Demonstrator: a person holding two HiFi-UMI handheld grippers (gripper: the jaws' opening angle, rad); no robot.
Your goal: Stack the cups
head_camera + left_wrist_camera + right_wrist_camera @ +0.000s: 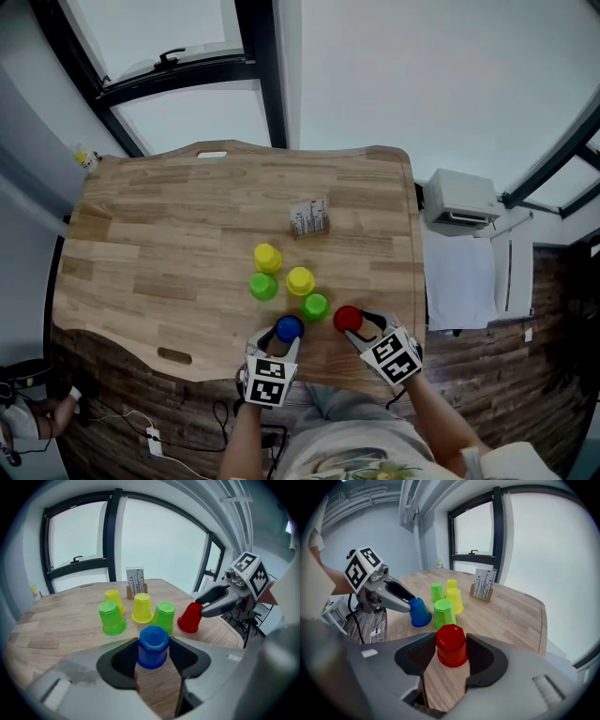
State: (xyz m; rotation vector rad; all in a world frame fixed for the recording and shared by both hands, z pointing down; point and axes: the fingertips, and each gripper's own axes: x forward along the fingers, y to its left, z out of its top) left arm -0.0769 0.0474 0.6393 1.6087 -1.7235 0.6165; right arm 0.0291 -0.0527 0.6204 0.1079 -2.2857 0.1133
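A wooden table (141,244) seen from above, with a small card holder (309,217) near its middle; printed cards stand upright in it. Six plastic cups sit on my side of the holder, all upside down with their mouths on the wood, none nested in another.

Nearest the holder is the far yellow cup (267,257). Just past it towards me stand the near yellow cup (300,280) and the left green cup (263,286). The right green cup (315,306) sits closer to me again.

Farthest from the holder, by the table's near edge, are the blue cup (289,328) and the red cup (348,319). My left gripper (153,656) pinches the blue cup, a pad against each side. My right gripper (451,651) pinches the red cup the same way. Both cups stand upright on their rims.
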